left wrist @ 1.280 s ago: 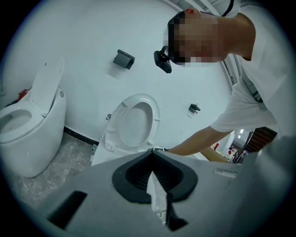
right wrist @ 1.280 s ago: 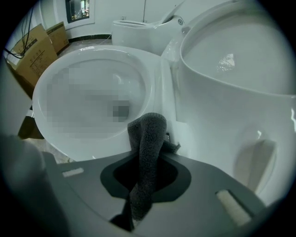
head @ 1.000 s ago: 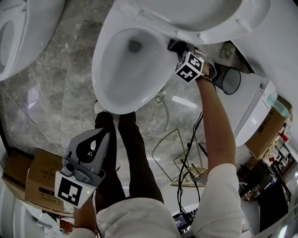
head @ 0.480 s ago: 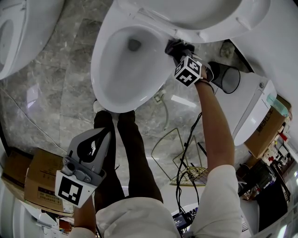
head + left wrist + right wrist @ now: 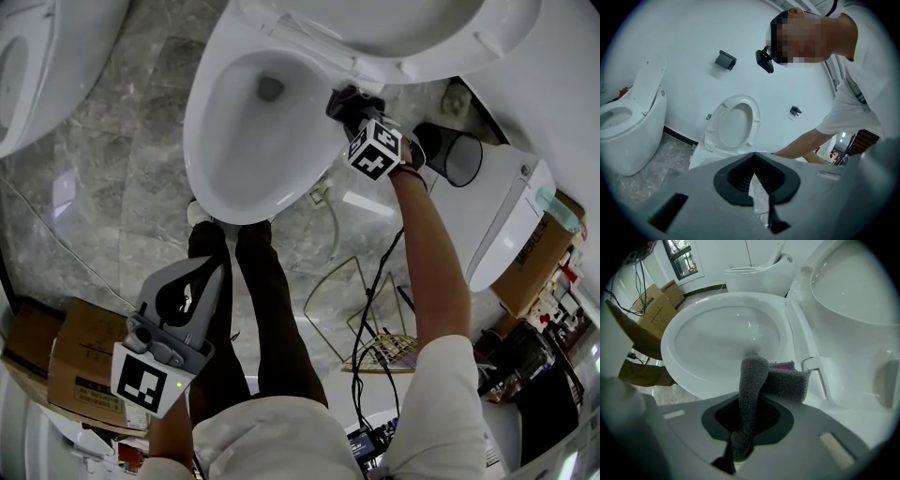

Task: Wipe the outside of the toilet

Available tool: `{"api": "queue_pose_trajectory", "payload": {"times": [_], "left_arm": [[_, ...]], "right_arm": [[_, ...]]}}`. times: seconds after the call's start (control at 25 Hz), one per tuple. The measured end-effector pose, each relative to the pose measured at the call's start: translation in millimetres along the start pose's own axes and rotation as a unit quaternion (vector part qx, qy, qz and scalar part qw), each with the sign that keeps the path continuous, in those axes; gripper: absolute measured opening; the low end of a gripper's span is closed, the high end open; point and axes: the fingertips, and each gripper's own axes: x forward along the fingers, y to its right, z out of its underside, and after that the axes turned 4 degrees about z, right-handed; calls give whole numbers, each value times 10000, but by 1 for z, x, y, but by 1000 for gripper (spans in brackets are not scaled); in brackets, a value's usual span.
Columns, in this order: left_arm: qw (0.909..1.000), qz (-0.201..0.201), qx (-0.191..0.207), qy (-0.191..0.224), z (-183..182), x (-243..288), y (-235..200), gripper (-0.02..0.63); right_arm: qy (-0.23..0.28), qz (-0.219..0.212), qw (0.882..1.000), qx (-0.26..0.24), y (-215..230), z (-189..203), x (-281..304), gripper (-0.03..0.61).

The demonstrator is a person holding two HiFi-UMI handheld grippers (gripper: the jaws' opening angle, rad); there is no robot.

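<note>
Left gripper (image 5: 753, 163): jaws together, nothing between them, low beside the person's legs.
Toilet (image 5: 211, 178): seat raised.
Cloth (image 5: 788, 383): grey, on the toilet's rim near the hinge.
Right gripper (image 5: 349, 105): jaws clamped on the cloth.

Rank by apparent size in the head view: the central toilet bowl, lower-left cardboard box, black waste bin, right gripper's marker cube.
1. Toilet bowl.
2. Cardboard box, partly covered.
3. Black waste bin and marker cube on the right gripper: these look alike, and the cube is nearer the camera, so they are left unranked.
</note>
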Motion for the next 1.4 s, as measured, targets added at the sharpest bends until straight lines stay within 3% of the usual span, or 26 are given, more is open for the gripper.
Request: {"api": "queue_pose_trajectory", "payload": {"times": [0.88,1.4], "left_arm": [[9999,-52,-15,111,0,-17,4,-2],[9999,-50,-41,137,4,-20,7,-2]], "right_arm": [[193,-870,9953,388,-98,-14,-14,55],[589,-1459,9837,875,-164,-36,-21,55]]}}
